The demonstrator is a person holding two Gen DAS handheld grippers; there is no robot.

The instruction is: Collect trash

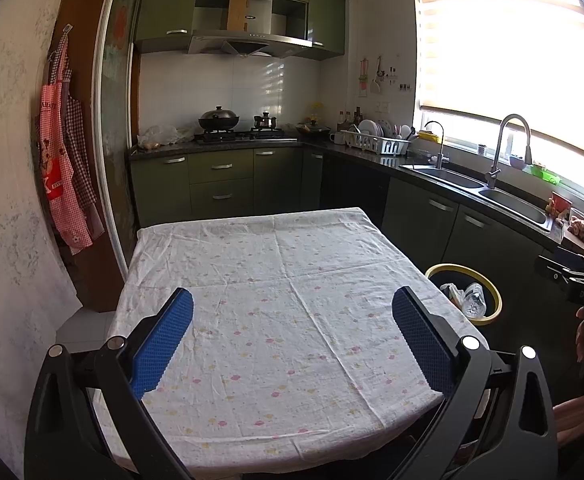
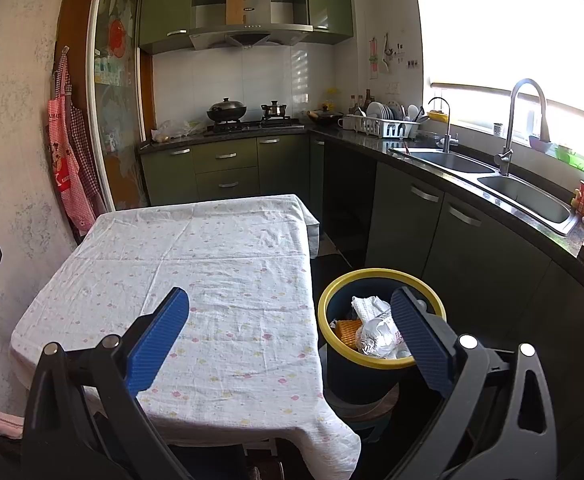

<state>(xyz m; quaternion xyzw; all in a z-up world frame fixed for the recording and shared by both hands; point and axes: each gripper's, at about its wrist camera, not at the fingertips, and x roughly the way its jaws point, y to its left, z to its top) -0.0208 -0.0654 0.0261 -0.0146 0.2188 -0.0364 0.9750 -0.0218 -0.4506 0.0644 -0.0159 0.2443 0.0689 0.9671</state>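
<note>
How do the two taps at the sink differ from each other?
The near tap stands taller than the far tap, with a wider arch. The near tap rises between the two sink basins; the far tap stands at the far basin's back corner. Both are slim, silver goosenecks.

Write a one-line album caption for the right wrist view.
Open right hand-held gripper above a cloth-covered table, beside a yellow-rimmed bin holding trash.
</note>
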